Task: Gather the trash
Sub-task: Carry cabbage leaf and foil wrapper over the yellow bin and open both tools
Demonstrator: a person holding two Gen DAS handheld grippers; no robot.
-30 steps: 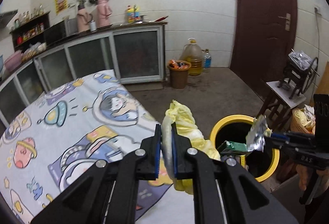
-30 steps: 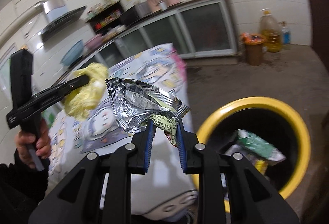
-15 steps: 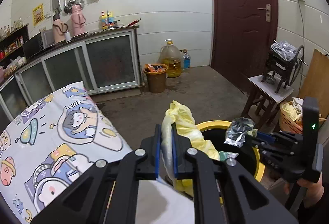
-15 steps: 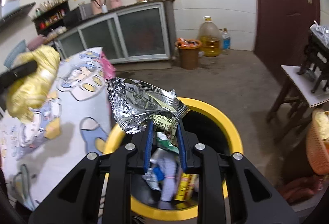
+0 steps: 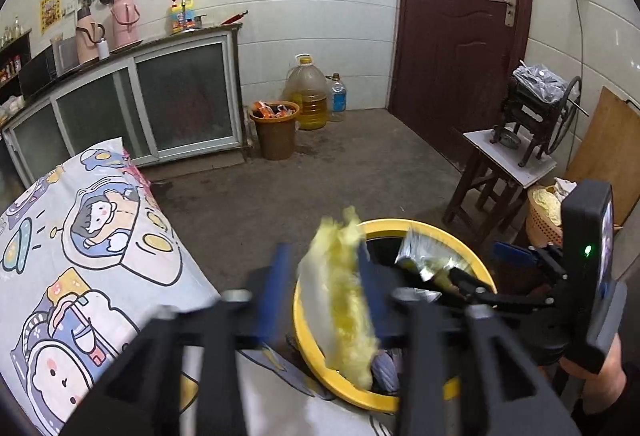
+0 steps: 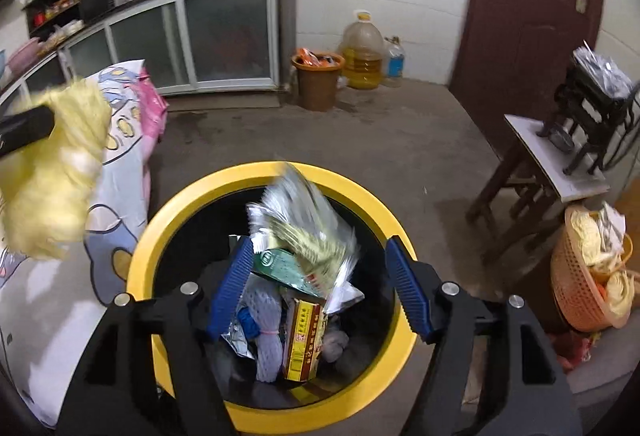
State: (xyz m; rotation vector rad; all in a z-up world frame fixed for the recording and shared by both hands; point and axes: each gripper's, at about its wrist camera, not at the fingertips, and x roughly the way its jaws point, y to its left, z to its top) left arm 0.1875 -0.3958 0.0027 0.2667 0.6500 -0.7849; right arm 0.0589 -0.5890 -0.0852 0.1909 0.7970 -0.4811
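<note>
A yellow-rimmed black trash bin point(image 6: 256, 171) stands below both grippers, holding several wrappers and a small box. My right gripper point(image 6: 320, 288) points down into it, its jaws opening. Between the blue pads, a blurred silver foil wrapper point(image 6: 304, 224) drops loose, with neither pad pressing on it. My left gripper point(image 5: 324, 296) hangs over the bin's near rim point(image 5: 400, 226), jaws opening too. A crumpled yellow plastic bag point(image 5: 344, 292) sits blurred in the gap between its fingers. From the right wrist view the same bag point(image 6: 56, 171) shows at far left.
A table with a cartoon-print cloth point(image 5: 100, 236) lies left of the bin. A brown bucket point(image 5: 276, 131) and an oil jug point(image 5: 308, 95) stand by the cabinet. A stool with a black machine point(image 5: 516, 155) and an orange basket point(image 6: 588, 276) stand right, near the door.
Both grippers have come over the bin and tipped downward. Their jaws, shut a moment ago on the yellow bag and the foil wrapper, have spread, and both items are slipping free.
</note>
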